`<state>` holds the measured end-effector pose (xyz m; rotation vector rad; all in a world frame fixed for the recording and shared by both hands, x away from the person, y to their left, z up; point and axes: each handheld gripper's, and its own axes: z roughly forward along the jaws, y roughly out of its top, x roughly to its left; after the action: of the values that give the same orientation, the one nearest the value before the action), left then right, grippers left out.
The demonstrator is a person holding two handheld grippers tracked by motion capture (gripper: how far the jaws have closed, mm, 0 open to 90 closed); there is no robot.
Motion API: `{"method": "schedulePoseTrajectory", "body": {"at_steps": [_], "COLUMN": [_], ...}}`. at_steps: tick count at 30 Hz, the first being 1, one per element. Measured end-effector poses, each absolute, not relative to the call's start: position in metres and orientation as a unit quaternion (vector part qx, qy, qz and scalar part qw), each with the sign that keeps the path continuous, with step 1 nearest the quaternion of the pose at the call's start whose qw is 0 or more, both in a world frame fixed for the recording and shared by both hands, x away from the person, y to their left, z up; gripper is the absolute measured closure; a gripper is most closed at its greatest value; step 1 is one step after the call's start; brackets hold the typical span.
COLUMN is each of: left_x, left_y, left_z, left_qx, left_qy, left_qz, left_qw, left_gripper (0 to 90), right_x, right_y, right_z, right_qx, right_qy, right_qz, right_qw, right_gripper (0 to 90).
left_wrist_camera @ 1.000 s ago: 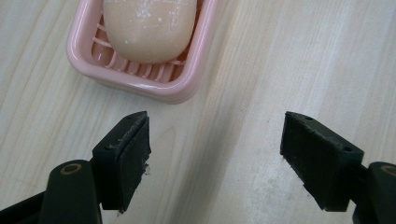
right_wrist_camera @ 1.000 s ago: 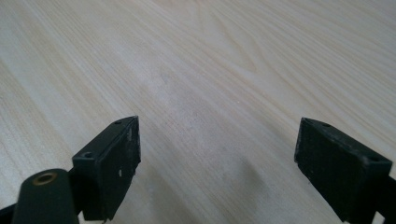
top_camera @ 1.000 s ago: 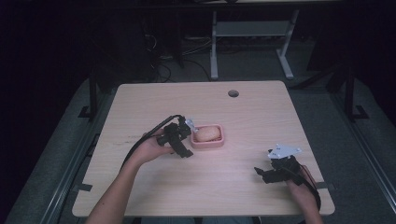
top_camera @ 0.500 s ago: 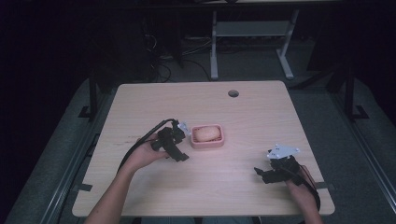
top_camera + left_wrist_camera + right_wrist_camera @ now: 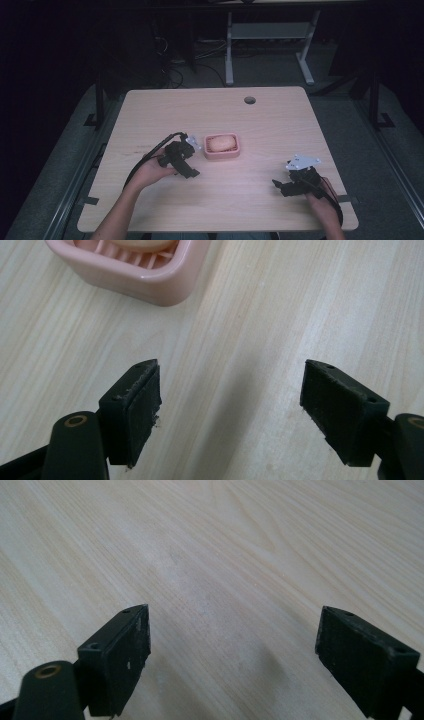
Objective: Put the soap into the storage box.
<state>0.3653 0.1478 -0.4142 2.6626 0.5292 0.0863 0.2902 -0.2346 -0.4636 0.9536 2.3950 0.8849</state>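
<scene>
A pink slatted dish (image 5: 222,146) sits mid-table with a pale, rounded bar of soap (image 5: 221,143) in it. In the left gripper view a corner of the same pink dish (image 5: 130,275) shows at the top left. My left gripper (image 5: 188,165) is just left of the dish, a short way off it; its jaws (image 5: 232,410) stand wide open over bare wood. Near the front right edge of the table my right gripper (image 5: 281,187) rests low, also open (image 5: 235,655), with nothing between the pads.
The light wooden table (image 5: 280,125) has a round cable hole (image 5: 249,100) at the back. A black cable (image 5: 150,155) trails from the left gripper toward the front left. Dark floor and a desk frame (image 5: 270,35) lie beyond the table.
My left gripper has pulled back from the dish to the left and toward the person, leaving the soap in the dish. The right gripper has stayed put.
</scene>
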Motion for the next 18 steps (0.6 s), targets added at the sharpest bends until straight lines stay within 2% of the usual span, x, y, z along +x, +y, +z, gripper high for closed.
{"method": "schedulePoseTrajectory", "body": {"at_steps": [18], "left_x": [0.347], "left_y": [0.166], "left_z": [-0.422], "left_qx": [0.953], "left_qy": [0.201], "left_qz": [0.034], "left_qw": [0.222], "left_gripper": [23.6], "right_x": [0.291], "right_y": [-0.233], "right_z": [-0.465], "right_qx": [0.345], "right_qy": [0.861], "right_qz": [0.313], "right_qw": [0.204], "right_gripper": [13.8]}}
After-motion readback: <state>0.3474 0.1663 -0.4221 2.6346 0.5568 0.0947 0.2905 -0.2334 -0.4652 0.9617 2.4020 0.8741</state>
